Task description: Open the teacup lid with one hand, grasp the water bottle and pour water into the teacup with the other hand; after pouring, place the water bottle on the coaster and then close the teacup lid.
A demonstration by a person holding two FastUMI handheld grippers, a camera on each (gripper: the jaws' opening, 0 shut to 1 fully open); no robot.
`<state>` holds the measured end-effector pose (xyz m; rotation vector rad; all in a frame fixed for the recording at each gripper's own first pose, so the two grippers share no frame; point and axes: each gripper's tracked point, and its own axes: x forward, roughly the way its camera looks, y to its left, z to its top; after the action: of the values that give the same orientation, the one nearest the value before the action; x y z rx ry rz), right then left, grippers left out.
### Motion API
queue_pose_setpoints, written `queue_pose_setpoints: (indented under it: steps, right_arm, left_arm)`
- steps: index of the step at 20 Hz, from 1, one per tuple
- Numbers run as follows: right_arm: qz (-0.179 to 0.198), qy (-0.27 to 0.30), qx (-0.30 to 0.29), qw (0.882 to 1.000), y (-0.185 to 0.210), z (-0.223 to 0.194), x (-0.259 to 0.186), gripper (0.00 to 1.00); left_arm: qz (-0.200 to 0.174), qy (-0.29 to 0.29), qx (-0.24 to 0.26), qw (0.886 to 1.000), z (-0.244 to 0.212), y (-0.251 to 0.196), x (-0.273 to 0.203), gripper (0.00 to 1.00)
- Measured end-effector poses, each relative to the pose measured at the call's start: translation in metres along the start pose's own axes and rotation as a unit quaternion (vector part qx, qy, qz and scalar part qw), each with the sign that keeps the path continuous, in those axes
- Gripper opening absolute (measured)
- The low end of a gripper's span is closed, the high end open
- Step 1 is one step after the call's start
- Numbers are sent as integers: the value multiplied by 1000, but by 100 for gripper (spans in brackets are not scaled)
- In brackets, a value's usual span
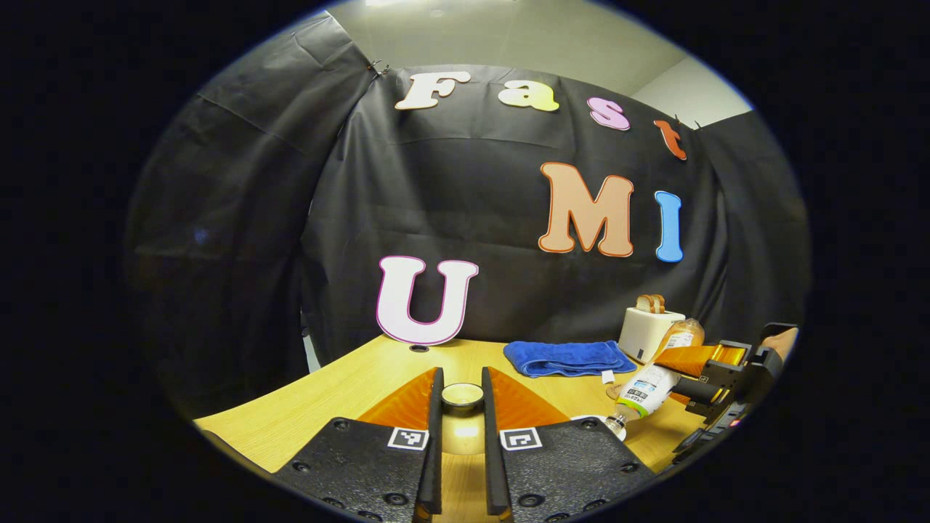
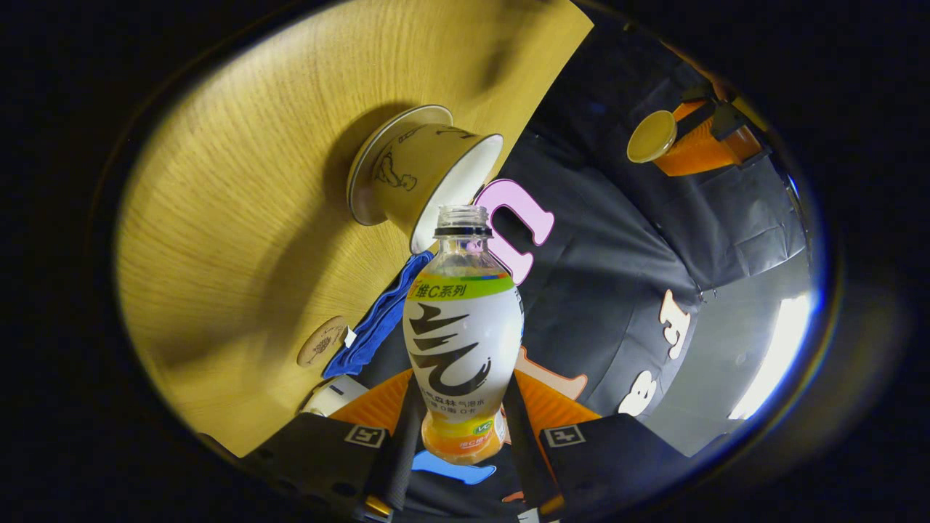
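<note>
Fingers (image 1: 436, 436) of the left gripper (image 1: 462, 407), nearest the lens in the left gripper view, are pinching the teacup lid (image 1: 462, 395) between their tips and holding it raised above the table (image 1: 305, 414). Wooden table surface is lying open to the left of the fingers, running to a curved near edge at lower left; its far edge is meeting the black cloth wall. A folded blue towel (image 1: 567, 357) is lying near that far edge, and a white toaster (image 1: 647, 330) with bread in its slots is standing just beside the towel on the right. At the right margin, the right gripper (image 1: 716, 378) is holding the water bottle (image 1: 650, 388) tilted, mouth downward toward the table.

In the right gripper view, the right gripper's (image 2: 458, 436) fingers (image 2: 403, 443) are pressing on both sides of the bottle's (image 2: 461, 341) lower body, with the uncapped neck pointing away from the camera. The table (image 2: 240, 181) is occupying the upper left, its straight edge cutting diagonally past the teacup (image 2: 414, 181). The teacup is standing on its saucer close to that edge, its open mouth just beside the bottle's neck. A round coaster (image 2: 322, 341) is lying bare, near the towel (image 2: 378, 319) and well apart from the teacup. The left gripper (image 2: 690, 145) is appearing at the upper right, holding the lid (image 2: 652, 136) clear of the cup.
</note>
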<state>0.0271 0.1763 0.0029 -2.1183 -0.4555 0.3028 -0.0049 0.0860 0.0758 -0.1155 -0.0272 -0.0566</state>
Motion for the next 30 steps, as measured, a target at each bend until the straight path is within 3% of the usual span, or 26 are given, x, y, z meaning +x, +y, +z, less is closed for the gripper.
queue_pose_setpoints:
  steps: [6, 8, 10, 13, 18, 26, 28, 30]
  right_arm:
    - [38, 21, 140, 989, 17, 2, -10, 64]
    - [43, 29, 194, 980, 20, 3, -12, 64]
    - [58, 39, 262, 963, 27, 1, -11, 63]
    - [86, 58, 372, 922, 38, -1, -12, 64]
    - [102, 78, 503, 855, 37, -7, -6, 64]
    - [109, 98, 650, 745, 44, -26, 6, 64]
    - [104, 102, 688, 711, 43, -32, 10, 64]
    - [103, 107, 731, 666, 44, -38, 16, 64]
  left_arm:
    - [-6, 4, 0, 1000, -2, -4, 0, 21]
    - [-7, 3, -1, 1000, -1, -5, -1, 21]
    - [-7, 2, -2, 1000, -1, -5, -1, 21]
    - [-9, 2, -2, 1000, 0, -6, -1, 21]
    - [-12, 5, -5, 1000, -3, -8, -1, 21]
    - [-13, 6, -6, 1000, -3, -7, -1, 21]
    - [-14, 7, -7, 1000, -4, -9, -1, 21]
    - [-14, 7, -7, 1000, -4, -8, -1, 21]
